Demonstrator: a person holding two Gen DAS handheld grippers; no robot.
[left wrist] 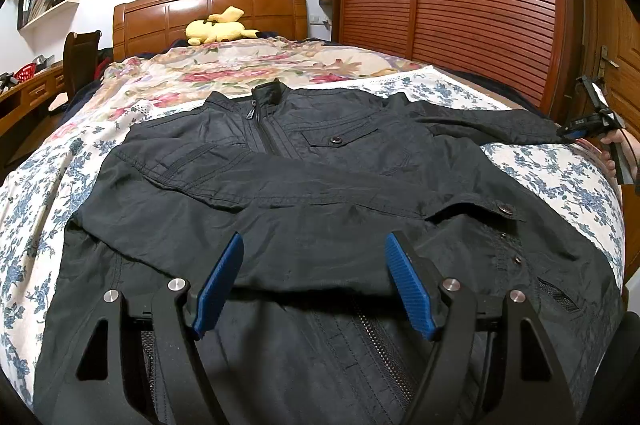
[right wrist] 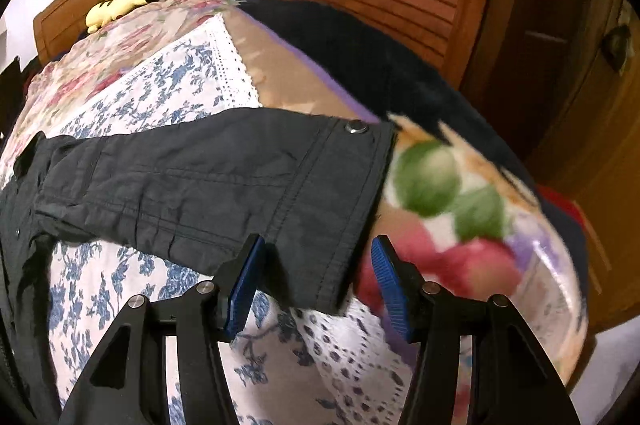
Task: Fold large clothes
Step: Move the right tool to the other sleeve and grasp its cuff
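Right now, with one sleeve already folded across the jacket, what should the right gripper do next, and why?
Probably ease the right gripper forward and close on the cuff of the outstretched sleeve. Its fingers stand open with the cuff's corner between them, not pinched, and that sleeve lies flat, out past the floral sheet, not yet folded in.

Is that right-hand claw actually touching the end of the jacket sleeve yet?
Cannot tell. In the right wrist view the right gripper stands open with the sleeve cuff between its blue pads, but that view is blurred, so neither contact nor a gap shows plainly.
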